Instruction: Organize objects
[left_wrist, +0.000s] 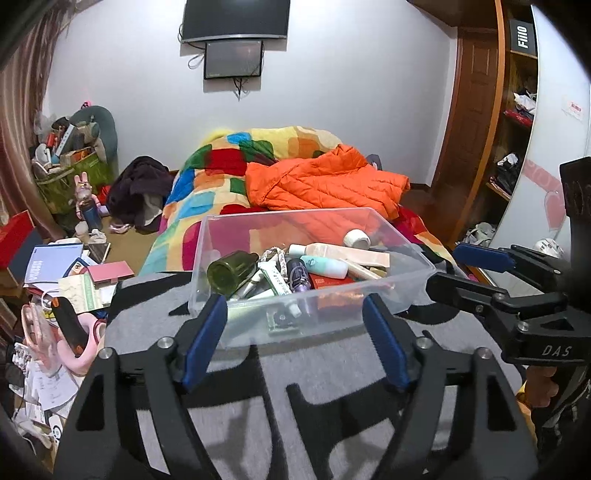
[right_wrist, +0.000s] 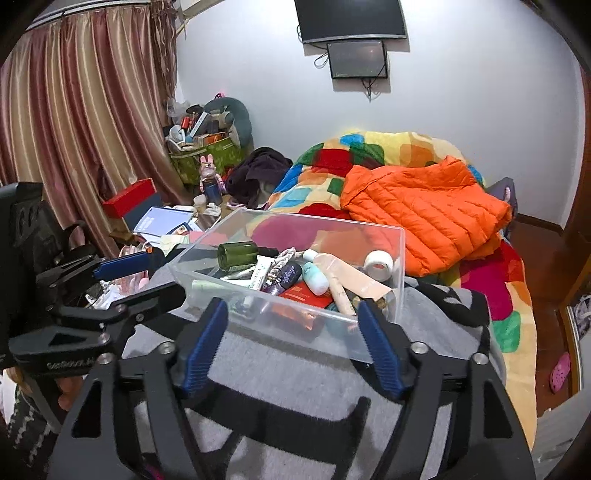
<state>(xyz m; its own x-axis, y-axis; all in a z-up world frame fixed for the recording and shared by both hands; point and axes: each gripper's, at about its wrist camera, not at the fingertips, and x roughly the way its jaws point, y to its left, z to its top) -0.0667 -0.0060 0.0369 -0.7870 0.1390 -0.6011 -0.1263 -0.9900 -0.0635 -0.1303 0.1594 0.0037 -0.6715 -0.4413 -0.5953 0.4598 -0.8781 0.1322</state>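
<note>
Both claws, left claw (left_wrist: 293, 341) and right claw (right_wrist: 291, 343), hang released before a clear, hard-walled plastic bin (left_wrist: 391, 236) on fuzzy grey cloth (left_wrist: 314, 369). Inside, a smooth green glass bottle (left_wrist: 232, 271) lies over what look like tubes, half buried.

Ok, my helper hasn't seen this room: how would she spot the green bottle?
Find the clear plastic bin on the grey blanket at the bed's near end. The green bottle lies on its side at the bin's left end, the only dark olive glass among pale tubes.
</note>
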